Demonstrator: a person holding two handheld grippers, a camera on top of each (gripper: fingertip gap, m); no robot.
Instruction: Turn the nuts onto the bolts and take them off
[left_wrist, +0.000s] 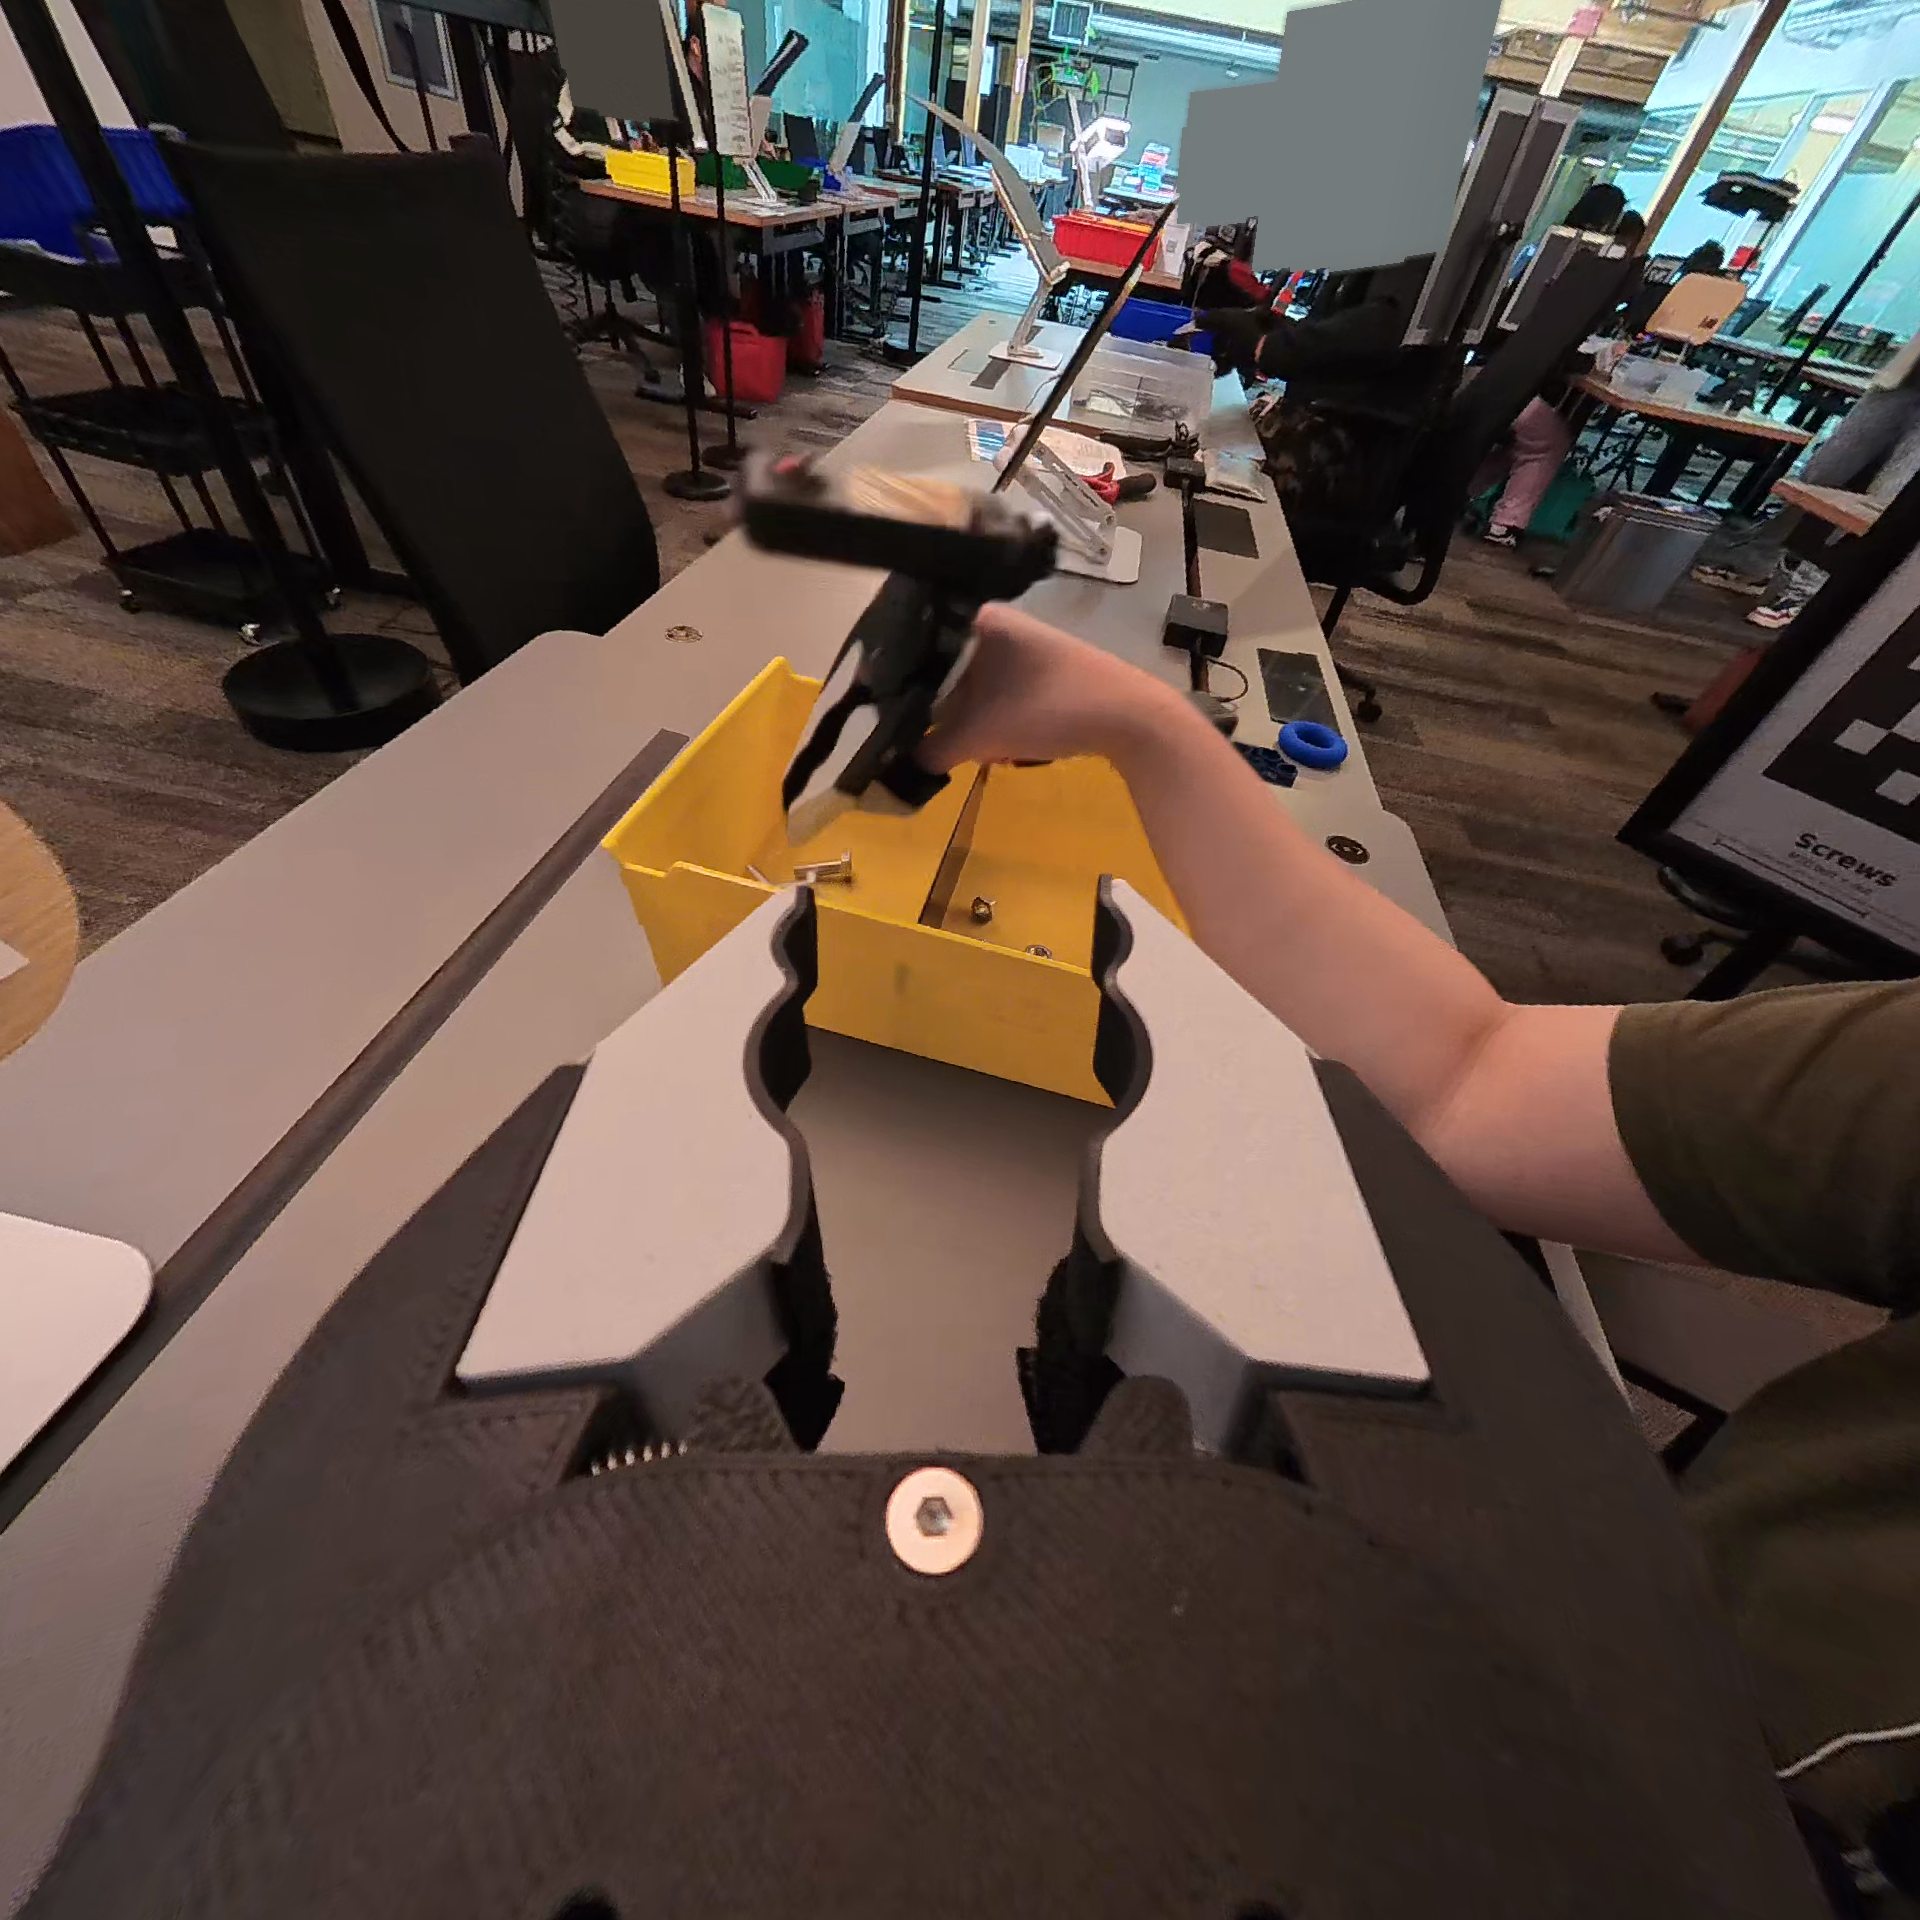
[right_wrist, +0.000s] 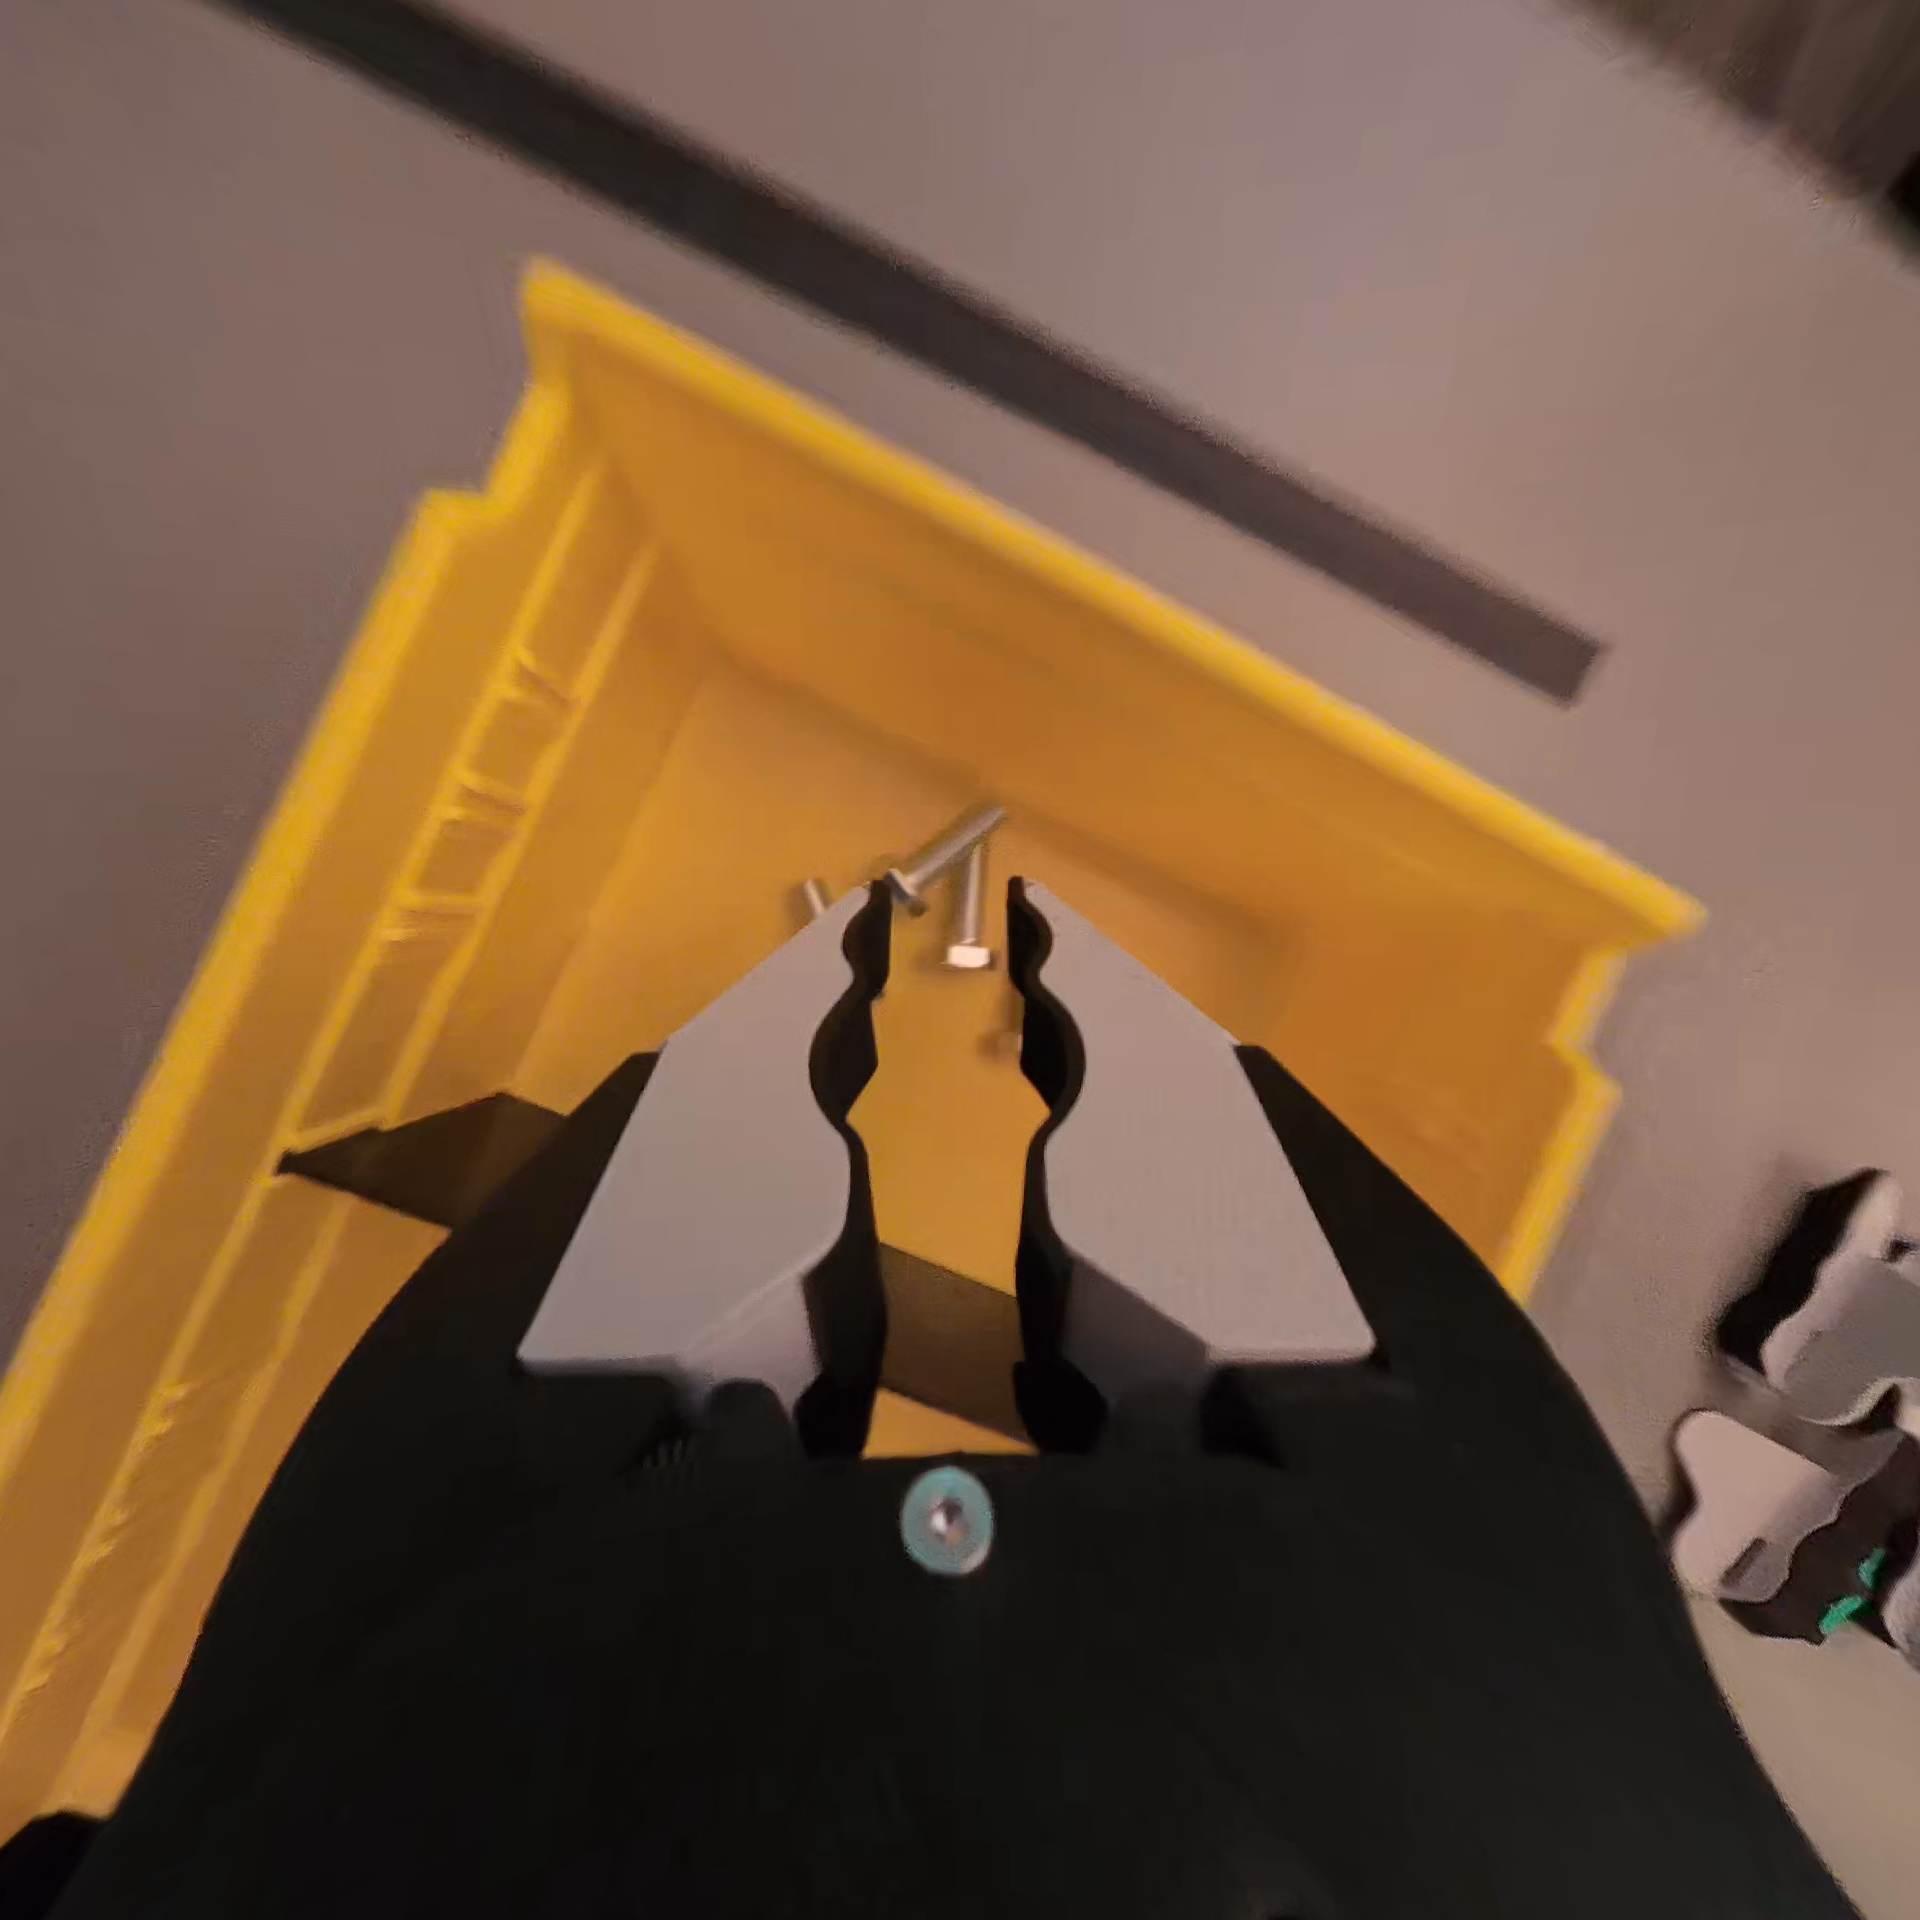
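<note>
Under both tongs stretches the grey table (left_wrist: 312, 987), and on it, just ahead of the left tongs (left_wrist: 951, 925), sits the yellow bin (left_wrist: 935, 997), split by a dark divider (left_wrist: 956, 842) into two compartments. The left tongs hang short of the bin's near wall with their fingers spread apart and nothing between them. A person's bare arm (left_wrist: 1299, 935) reaches across from that side, the hand (left_wrist: 1029, 686) gripping the right tongs (right_wrist: 948, 888), which point steeply down into the far-side compartment. Their fingers stand apart too, holding nothing, tips just above the bin floor. Right beyond those tips lie several small silver bolts (right_wrist: 951, 842), two of them crossing each other, one lying between the fingers. Over in the other compartment, ahead of the left tongs' right finger, rest two tiny nuts (left_wrist: 980, 907), loose and apart from each other.
</note>
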